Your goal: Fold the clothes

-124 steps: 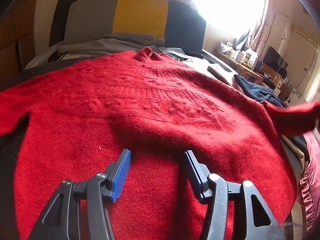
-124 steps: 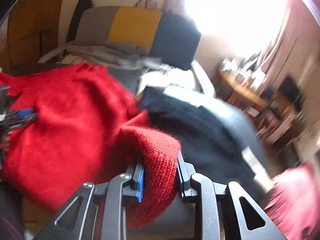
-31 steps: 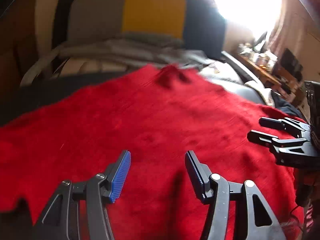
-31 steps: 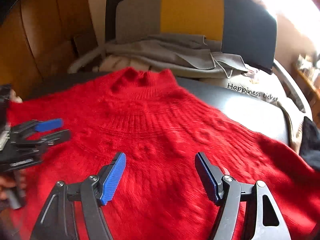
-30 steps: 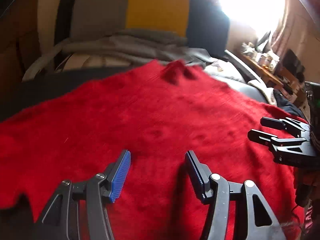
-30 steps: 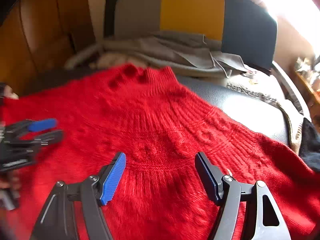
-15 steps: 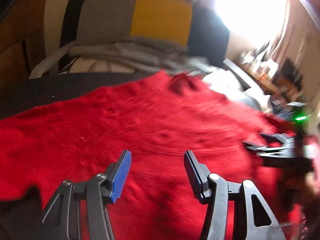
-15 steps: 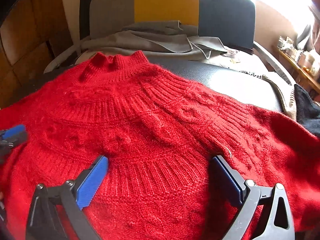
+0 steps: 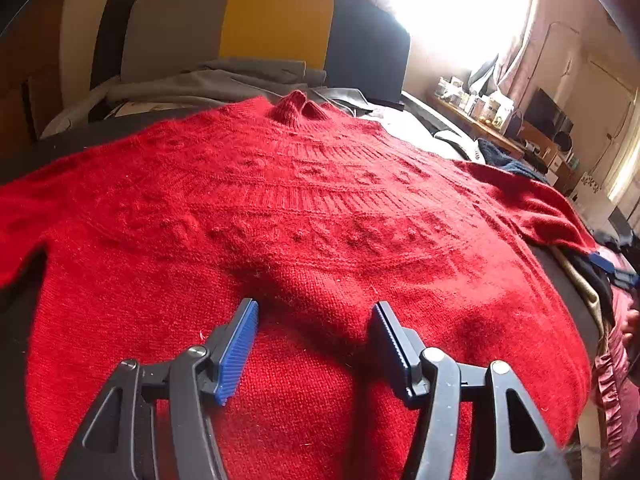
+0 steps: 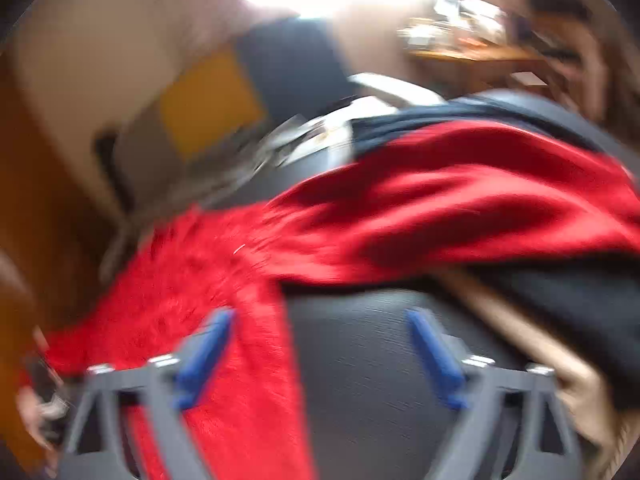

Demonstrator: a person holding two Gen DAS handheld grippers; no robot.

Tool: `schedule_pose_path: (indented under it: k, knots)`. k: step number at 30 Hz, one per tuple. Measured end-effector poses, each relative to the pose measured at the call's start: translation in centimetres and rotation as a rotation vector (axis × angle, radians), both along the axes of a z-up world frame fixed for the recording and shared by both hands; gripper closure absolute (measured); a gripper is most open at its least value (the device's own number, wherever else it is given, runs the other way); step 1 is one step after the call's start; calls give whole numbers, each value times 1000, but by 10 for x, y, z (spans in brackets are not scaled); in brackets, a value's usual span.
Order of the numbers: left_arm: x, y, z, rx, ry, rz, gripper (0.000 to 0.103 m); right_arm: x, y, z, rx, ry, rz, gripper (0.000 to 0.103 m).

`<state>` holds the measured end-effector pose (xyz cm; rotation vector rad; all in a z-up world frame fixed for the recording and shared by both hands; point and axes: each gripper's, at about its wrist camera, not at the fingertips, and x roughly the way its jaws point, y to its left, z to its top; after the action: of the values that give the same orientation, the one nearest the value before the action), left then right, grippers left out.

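A red knitted sweater lies spread flat on a dark surface, collar at the far end. My left gripper hovers open over the sweater's middle, nothing between its blue pads. The right wrist view is blurred by motion. There my right gripper stands open over the sweater's right side edge, with the right sleeve stretching away to the right. A tip of the right gripper shows at the right edge of the left wrist view.
A grey, yellow and dark cushion and grey clothes sit behind the collar. Dark clothes and beige fabric lie to the right. A cluttered shelf stands by the bright window.
My right gripper has let go of the sleeve, crossed over the sweater's chest, and now swung to its right edge. My left gripper stayed open over the sweater's middle.
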<state>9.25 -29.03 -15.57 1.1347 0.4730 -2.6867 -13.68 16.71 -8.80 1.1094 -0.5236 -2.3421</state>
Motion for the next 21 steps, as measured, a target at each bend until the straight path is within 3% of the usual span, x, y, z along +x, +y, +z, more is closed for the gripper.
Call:
schedule_pose_path:
  k: [1, 11, 16, 21]
  knots:
    - [0, 2, 0, -7, 1, 1, 43, -3, 11, -2, -24, -11, -32, 60]
    - [-7, 23, -2, -154, -62, -7, 36, -36, 108, -34, -248, -116, -353, 56]
    - [-7, 23, -2, -164, -67, -6, 34, -53, 156, -50, -360, -168, -513, 55]
    - [-6, 23, -1, -161, -64, -9, 34, -67, 157, -51, -307, -178, -555, 60]
